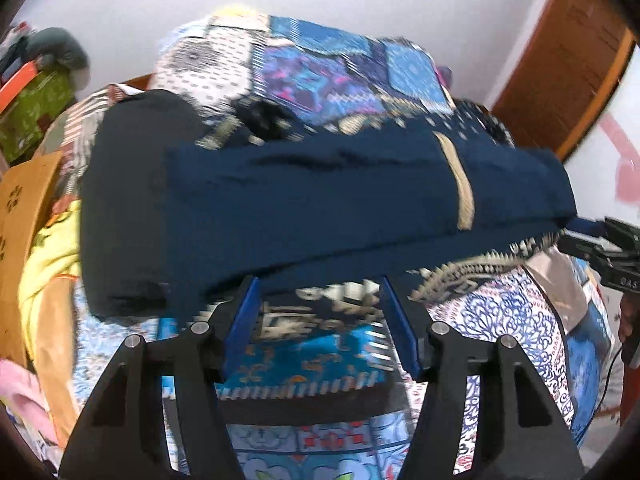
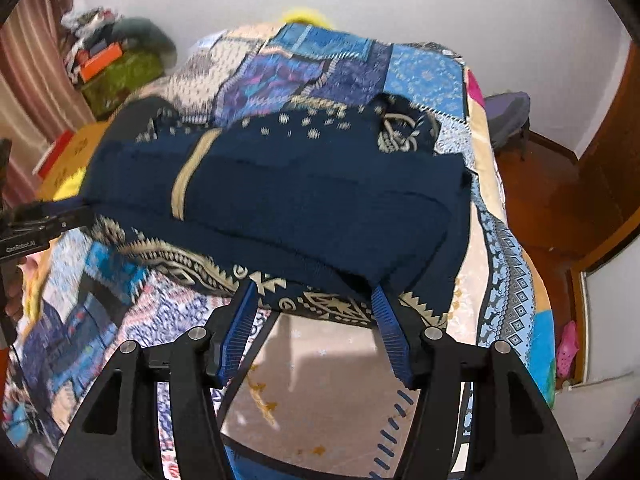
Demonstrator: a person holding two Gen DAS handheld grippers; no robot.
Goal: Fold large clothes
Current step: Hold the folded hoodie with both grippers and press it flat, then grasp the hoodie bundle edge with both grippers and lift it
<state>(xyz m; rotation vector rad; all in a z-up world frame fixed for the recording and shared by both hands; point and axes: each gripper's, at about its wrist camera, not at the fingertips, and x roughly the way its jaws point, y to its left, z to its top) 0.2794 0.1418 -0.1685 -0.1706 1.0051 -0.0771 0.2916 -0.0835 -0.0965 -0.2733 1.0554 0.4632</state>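
Observation:
A large navy garment (image 1: 320, 200) with cream patterned borders lies folded into a long band across the patchwork bed cover (image 1: 500, 320). It also shows in the right wrist view (image 2: 304, 200). My left gripper (image 1: 320, 284) is open, its blue fingertips at the garment's near edge, over the patterned border. My right gripper (image 2: 314, 284) is open too, its tips at the near edge of the fold. Neither holds cloth. The right gripper shows at the right edge of the left wrist view (image 1: 600, 240); the left gripper shows at the left edge of the right wrist view (image 2: 40, 220).
A green box (image 1: 32, 116) and piled things stand at the far left. A brown cardboard panel (image 1: 24, 216) and yellow cloth (image 1: 48, 264) lie beside the bed on the left. A wooden door (image 1: 560, 64) is at the right. A dark chair (image 2: 508, 116) stands beyond the bed.

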